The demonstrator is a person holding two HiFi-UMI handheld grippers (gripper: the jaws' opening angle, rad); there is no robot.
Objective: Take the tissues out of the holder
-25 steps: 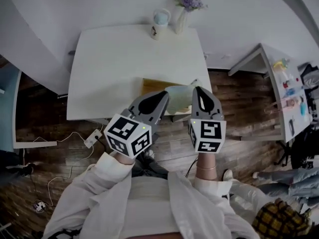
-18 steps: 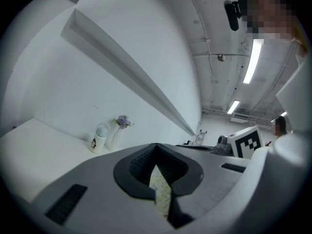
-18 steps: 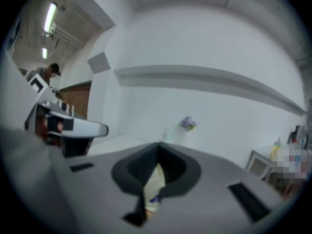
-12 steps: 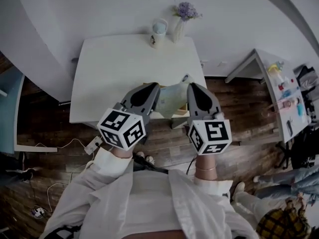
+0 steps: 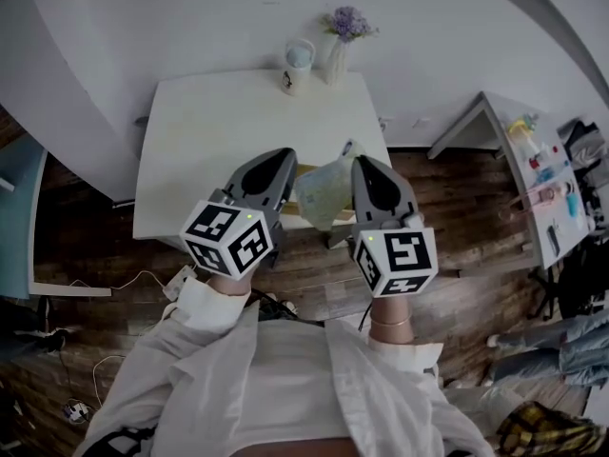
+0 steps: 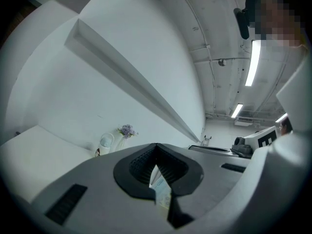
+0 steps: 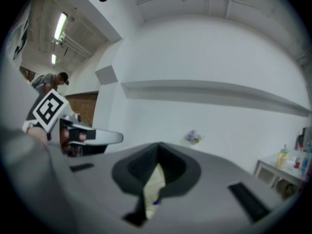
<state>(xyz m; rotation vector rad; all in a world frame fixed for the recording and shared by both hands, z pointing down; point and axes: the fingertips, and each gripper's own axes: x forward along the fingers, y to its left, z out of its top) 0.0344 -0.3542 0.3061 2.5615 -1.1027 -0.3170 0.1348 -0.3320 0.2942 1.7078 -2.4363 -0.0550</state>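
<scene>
A pale green tissue pack (image 5: 324, 194) hangs in the air over the table's front edge, held between both grippers. My left gripper (image 5: 280, 158) is shut on its left edge, and the pack's edge (image 6: 161, 191) shows pinched between the jaws in the left gripper view. My right gripper (image 5: 365, 165) is shut on the pack's right corner (image 7: 153, 186). A sliver of the wooden holder (image 5: 306, 168) shows on the table behind the pack; the rest is hidden by the pack and grippers.
The white table (image 5: 209, 122) carries a mug (image 5: 297, 61) and a vase of purple flowers (image 5: 343, 32) at its far edge by the wall. A side table with bottles (image 5: 533, 150) stands at right. Cables (image 5: 143, 279) lie on the wooden floor.
Both grippers have stayed shut on the tissue pack and lifted it up, off the wooden holder; the pack now hangs more fully in view between them.
</scene>
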